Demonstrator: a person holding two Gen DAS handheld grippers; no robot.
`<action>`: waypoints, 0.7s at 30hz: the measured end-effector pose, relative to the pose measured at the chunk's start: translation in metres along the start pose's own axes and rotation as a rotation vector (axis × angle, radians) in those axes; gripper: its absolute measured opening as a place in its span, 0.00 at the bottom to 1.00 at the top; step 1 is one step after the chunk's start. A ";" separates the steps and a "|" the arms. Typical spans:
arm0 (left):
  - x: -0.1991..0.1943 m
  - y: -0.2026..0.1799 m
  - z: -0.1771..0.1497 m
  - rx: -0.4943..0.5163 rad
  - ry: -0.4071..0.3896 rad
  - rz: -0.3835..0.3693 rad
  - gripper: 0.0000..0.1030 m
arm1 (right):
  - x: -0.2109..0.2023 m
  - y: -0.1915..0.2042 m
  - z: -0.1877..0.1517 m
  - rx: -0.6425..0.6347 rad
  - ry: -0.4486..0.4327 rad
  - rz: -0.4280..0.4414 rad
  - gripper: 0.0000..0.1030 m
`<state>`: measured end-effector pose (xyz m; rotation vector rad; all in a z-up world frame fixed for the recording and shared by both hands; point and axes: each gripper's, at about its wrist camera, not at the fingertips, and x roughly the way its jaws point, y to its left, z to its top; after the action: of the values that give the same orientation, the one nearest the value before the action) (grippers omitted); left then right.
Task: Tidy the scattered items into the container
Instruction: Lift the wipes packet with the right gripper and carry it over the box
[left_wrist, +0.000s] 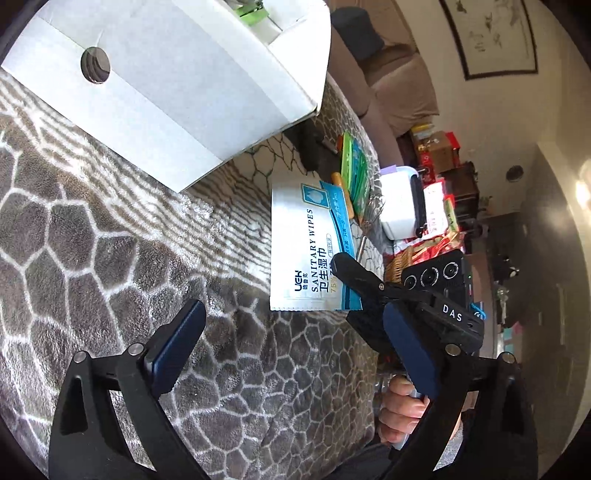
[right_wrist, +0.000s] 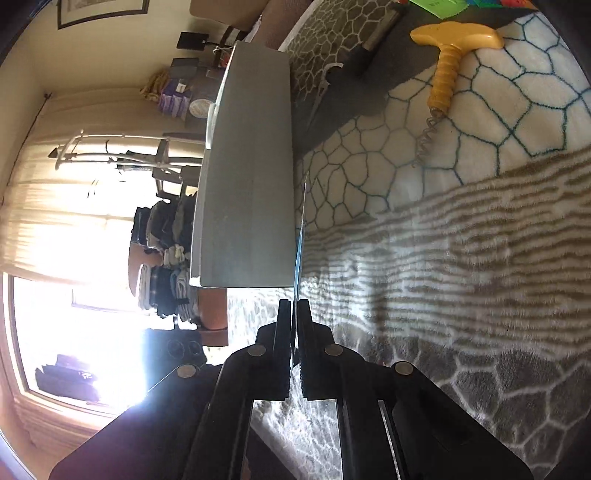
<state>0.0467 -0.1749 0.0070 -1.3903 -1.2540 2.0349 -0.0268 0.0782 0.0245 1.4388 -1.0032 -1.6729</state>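
A white and blue sanitary wipes packet (left_wrist: 306, 251) is pinched at its lower right corner by my right gripper (left_wrist: 345, 267), which is shut on it. In the right wrist view the packet (right_wrist: 300, 236) shows edge-on as a thin sheet rising from between the closed jaws of that gripper (right_wrist: 294, 306). The white cardboard box (left_wrist: 166, 85) stands on the patterned blanket to the packet's upper left, also visible as the box (right_wrist: 247, 184) just left of the packet. My left gripper (left_wrist: 291, 332) is open over the blanket, below the packet, with nothing between its blue pads (left_wrist: 177, 350).
A yellow-handled corkscrew (right_wrist: 448, 62) lies on the blanket (right_wrist: 461, 258) at the far right. Green packets (left_wrist: 354, 166), a wire whisk (left_wrist: 371, 218) and a white appliance (left_wrist: 399, 203) sit beyond the wipes. A hand (left_wrist: 402, 406) grips the right tool's handle.
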 end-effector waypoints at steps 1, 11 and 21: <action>0.002 0.003 0.000 -0.024 0.005 -0.015 0.92 | 0.000 0.004 -0.002 -0.002 0.000 0.001 0.03; 0.005 0.006 -0.001 -0.136 -0.027 -0.168 0.42 | -0.004 0.038 -0.047 -0.027 0.073 0.097 0.04; -0.034 -0.007 0.015 -0.124 -0.103 -0.219 0.09 | 0.006 0.070 -0.049 -0.092 0.104 0.077 0.08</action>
<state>0.0474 -0.2022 0.0332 -1.1540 -1.5277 1.9269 0.0228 0.0356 0.0805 1.3940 -0.9012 -1.5526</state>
